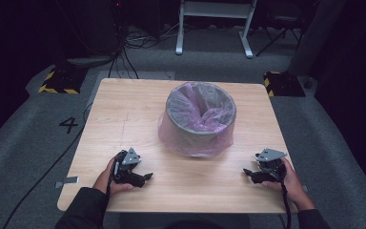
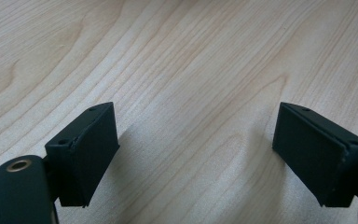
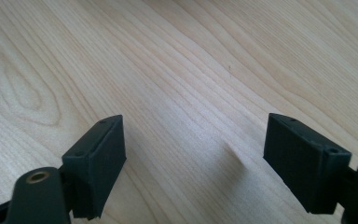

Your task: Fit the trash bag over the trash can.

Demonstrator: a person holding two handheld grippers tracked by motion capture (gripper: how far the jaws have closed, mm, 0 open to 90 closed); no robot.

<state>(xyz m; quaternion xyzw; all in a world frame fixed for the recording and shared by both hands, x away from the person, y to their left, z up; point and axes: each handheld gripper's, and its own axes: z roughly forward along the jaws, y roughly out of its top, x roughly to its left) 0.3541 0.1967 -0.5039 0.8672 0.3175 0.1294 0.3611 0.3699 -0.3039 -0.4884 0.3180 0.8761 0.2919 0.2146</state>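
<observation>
In the left gripper view, the left gripper (image 2: 196, 154) is showing its two black jaws standing wide apart, with nothing but pale wood grain between them. The right gripper view is giving the same reading for the right gripper (image 3: 193, 158): its jaws are spread wide and gripping nothing, and bare board is lying in the gap. Neither of these close views is taking in anything beyond the light wooden tabletop (image 2: 177, 56).

The high view is supplying the rest. There, the left gripper (image 1: 147, 177) is sitting low on the near left part of the table, its jaws pointing inward toward the middle, a hand in a dark sleeve wrapping around its body. The right gripper (image 1: 246, 172) is sitting at the near right edge, likewise pointing inward, with its cable trailing back along the wrist.

Between the two and farther from the person, the round grey bin lined with a translucent pink plastic bag (image 1: 198, 119) is standing upright near the centre of the table, well apart from both grippers. The bag's edge is draping down over the outside of the bin.
</observation>
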